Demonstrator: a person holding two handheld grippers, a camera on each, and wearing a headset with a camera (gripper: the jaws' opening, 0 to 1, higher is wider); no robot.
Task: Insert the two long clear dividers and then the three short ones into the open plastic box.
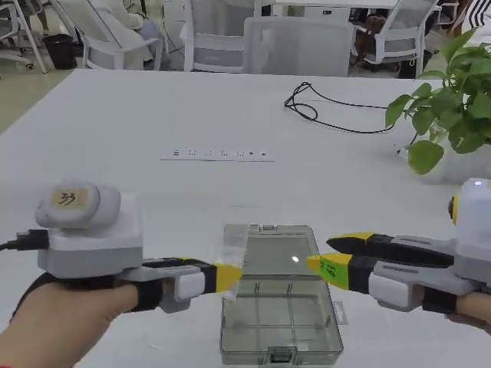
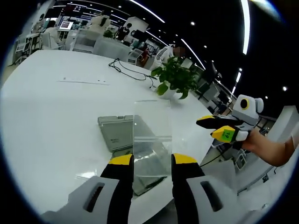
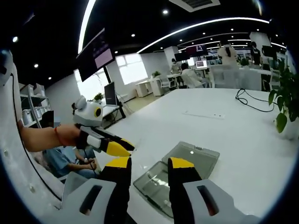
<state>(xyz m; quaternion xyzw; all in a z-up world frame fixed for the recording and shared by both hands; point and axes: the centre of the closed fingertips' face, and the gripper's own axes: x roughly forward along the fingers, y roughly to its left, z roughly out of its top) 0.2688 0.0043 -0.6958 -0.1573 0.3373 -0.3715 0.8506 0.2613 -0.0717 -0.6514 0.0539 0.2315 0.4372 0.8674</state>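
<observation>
Left gripper grips a clear divider over the open plastic box; the right gripper holds nothing.

The left gripper view gives the sheet's full face: it stands upright between the two yellow tips, pinched at both side edges, with the box beyond the tips and the right gripper off to the jaws' right. The head view gives the divider as a pale sliver just ahead of the left tips, above the box's left edge. The right gripper view shows its own jaws parted on empty air, the box just beyond the tips and the left gripper to their left.
</observation>
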